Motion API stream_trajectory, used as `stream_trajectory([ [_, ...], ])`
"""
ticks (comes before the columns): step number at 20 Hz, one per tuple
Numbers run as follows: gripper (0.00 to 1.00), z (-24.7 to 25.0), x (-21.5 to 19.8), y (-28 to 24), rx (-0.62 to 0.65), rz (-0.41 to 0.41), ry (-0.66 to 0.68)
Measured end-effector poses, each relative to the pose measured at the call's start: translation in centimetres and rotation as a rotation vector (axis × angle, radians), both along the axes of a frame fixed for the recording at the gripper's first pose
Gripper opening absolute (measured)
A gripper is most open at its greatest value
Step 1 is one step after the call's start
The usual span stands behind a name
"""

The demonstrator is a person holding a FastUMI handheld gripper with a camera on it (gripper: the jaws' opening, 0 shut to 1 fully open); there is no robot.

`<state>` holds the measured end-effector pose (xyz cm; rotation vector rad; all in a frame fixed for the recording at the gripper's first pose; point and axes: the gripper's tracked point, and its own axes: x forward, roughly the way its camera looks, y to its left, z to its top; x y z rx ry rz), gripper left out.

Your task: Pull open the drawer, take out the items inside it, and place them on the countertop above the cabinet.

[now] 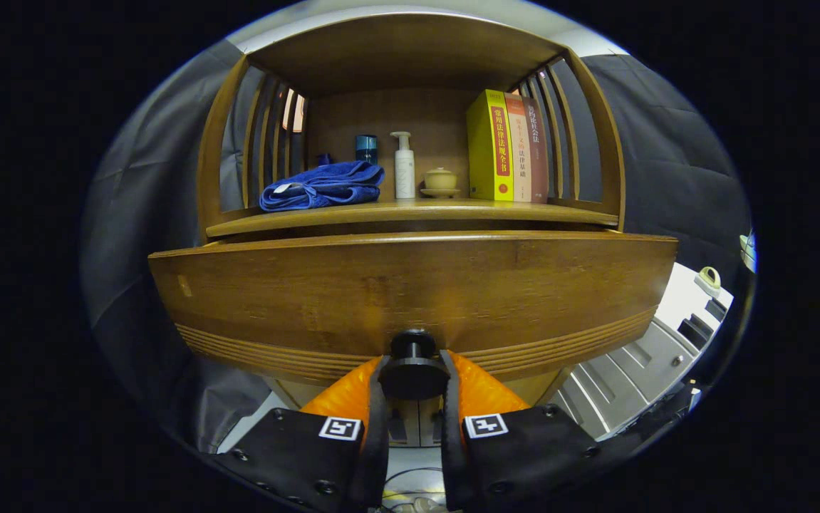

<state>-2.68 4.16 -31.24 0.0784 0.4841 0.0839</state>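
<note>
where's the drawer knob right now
In the gripper view, the black knob sits low on the wooden drawer front, clamped between the gripper fingers.

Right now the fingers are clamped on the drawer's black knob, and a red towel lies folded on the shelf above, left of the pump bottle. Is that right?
Almost. The gripper view shows the towel is blue, not red. The rest holds: the gripper is shut on the black knob of the drawer, and the towel lies folded on the shelf, left of the pump bottle.

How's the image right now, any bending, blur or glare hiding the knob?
Gripper view: fisheye bows the drawer front and countertop edges; the black knob is sharp between the orange fingers, gripper shut on it; soft warm sheen on the wood above it, no glare; shelf items evenly lit.
</note>
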Motion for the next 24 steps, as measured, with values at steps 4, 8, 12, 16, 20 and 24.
stream_trajectory([
  [4,0.39,0.5,-2.2,-0.4,0.004,0.009,0.015],
  [8,0.39,0.9,-3.8,-0.6,0.001,0.017,0.025],
  [12,0.39,0.7,-4.5,-0.6,-0.004,0.019,0.032],
  [16,0.4,0.3,-4.8,-0.6,-0.001,0.008,0.03],
  [20,0.42,0.5,-4.9,-0.6,0.002,0.011,0.011],
  [24,0.52,0.6,-4.7,-0.6,0.012,0.01,0.007],
])
